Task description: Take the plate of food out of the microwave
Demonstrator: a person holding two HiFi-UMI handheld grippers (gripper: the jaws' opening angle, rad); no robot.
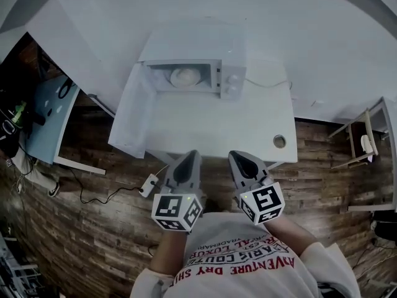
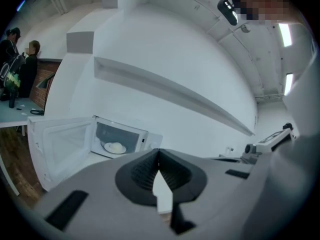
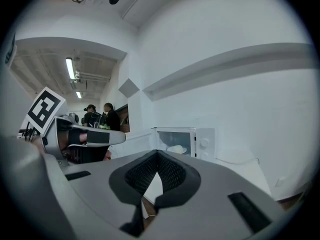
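Note:
A white microwave (image 1: pixel 205 67) stands at the back of a white table (image 1: pixel 248 129), its door (image 1: pixel 133 113) swung wide to the left. Inside it sits a white plate of pale food (image 1: pixel 185 76), also seen in the left gripper view as the plate (image 2: pixel 115 147) and in the right gripper view as the plate (image 3: pixel 177 148). My left gripper (image 1: pixel 189 157) and right gripper (image 1: pixel 239 157) hover side by side at the table's near edge, well short of the microwave. Both are shut and hold nothing.
The table has a round cable hole (image 1: pixel 280 141) at its near right. A cord and power adapter (image 1: pixel 149 185) lie on the wooden floor. A blue desk (image 1: pixel 46 120) stands left, a small shelf (image 1: pixel 366 141) right. Two people (image 3: pixel 100 116) stand far off.

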